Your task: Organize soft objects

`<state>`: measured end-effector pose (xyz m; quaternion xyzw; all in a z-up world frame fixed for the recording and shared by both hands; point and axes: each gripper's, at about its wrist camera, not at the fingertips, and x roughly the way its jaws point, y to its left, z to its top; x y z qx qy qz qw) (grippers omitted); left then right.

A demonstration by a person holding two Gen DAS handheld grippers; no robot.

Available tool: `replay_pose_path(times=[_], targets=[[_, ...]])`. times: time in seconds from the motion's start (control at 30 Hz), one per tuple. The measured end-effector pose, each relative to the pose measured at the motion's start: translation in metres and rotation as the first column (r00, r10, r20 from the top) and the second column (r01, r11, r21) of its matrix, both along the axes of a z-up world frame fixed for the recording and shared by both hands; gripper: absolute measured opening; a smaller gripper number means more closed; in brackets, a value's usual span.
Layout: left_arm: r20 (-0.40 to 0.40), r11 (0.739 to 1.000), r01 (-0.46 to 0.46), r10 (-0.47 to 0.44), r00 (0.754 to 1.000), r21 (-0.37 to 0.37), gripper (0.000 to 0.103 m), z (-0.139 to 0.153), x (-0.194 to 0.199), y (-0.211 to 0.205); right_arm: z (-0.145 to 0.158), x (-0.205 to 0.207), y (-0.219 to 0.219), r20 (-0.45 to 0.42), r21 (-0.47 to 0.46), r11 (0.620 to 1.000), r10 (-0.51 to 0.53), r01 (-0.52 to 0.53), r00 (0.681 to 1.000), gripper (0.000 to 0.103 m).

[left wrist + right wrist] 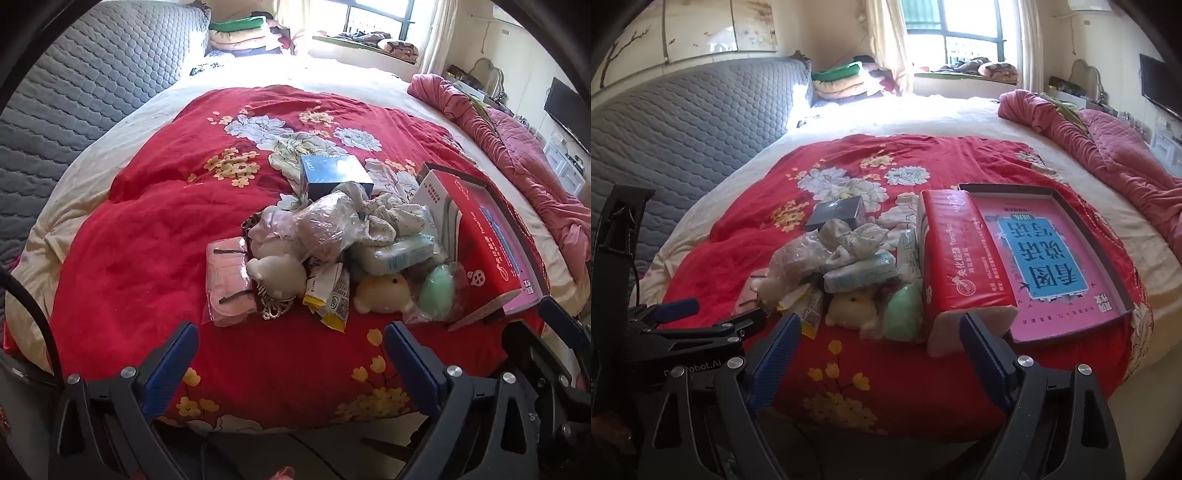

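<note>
Though hidden from the right wrist, pink pouch (227, 280) beside spread, empty left gripper (290, 363).

A wide bed (923, 110) fills the room, its grey quilted headboard (683, 122) at nine o'clock. At twelve o'clock a dark-framed window (960, 29) with pale curtains (886, 40) pours bright daylight across the cream sheet. A television (1160, 88) hangs on the cream wall at two o'clock.
</note>
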<state>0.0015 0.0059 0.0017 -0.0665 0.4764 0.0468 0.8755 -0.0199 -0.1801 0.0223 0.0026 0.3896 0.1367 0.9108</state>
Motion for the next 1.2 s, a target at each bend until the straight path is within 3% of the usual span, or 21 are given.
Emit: replay_pose_path(times=[0.03,0.27,0.3,0.33,1.2], targets=[[-0.001,1.000,0.001,-0.001,1.000,0.004,0.101,0.001,0.000,0.001,-0.001,-0.002,0.002,0.023,-0.037,0.999,0.000,0.001,1.000,0.088],[-0.005,0.999,-0.007,0.007,1.000,0.046,0.101,0.005,0.001,-0.002,0.011,0.002,0.005,0.019,-0.032,0.999,0.002,-0.001,1.000,0.088],[-0.012,1.000,0.015,-0.015,1.000,-0.016,0.101,-0.002,-0.001,-0.002,0.011,-0.001,0.002,0.026,-0.029,1.000,0.000,0.001,1.000,0.088],[-0.003,1.000,0.011,-0.011,1.000,-0.018,0.101,-0.003,-0.006,-0.004,0.012,0.002,0.003,0.025,-0.030,1.000,0.002,-0.001,1.000,0.088],[-0.006,1.000,0.023,-0.023,1.000,-0.006,0.101,-0.002,-0.007,-0.005,0.004,-0.007,0.006,0.049,-0.061,0.998,-0.015,0.018,0.999,0.088]])
